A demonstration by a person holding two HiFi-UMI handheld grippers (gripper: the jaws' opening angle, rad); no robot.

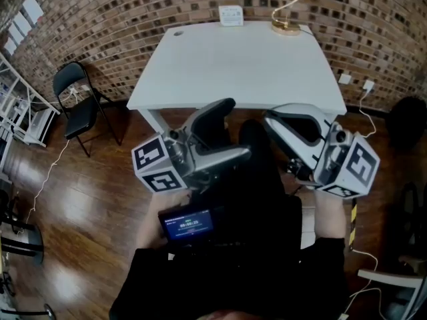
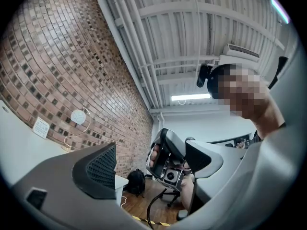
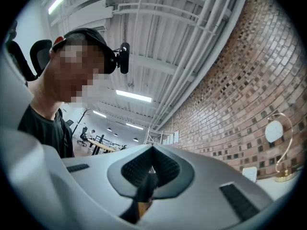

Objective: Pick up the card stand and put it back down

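Observation:
The card stand (image 1: 287,20), a gold wire loop on a round gold base, stands at the far right corner of the white table (image 1: 240,65). It holds a round white card in the left gripper view (image 2: 79,118) and in the right gripper view (image 3: 275,131). Both grippers are held up near my body, well short of the table. My left gripper (image 1: 230,133) is open and empty, its fingers (image 2: 96,171) spread wide. My right gripper (image 1: 270,117) is shut with nothing between its pads (image 3: 151,169). It also shows in the left gripper view (image 2: 168,162), held by a hand.
A small white sign (image 1: 231,15) stands at the table's far edge against the brick wall. A black folding chair (image 1: 80,99) and a white rack (image 1: 20,112) stand at the left. A lit screen (image 1: 190,224) sits at my chest. A black backpack (image 2: 135,181) lies on the floor.

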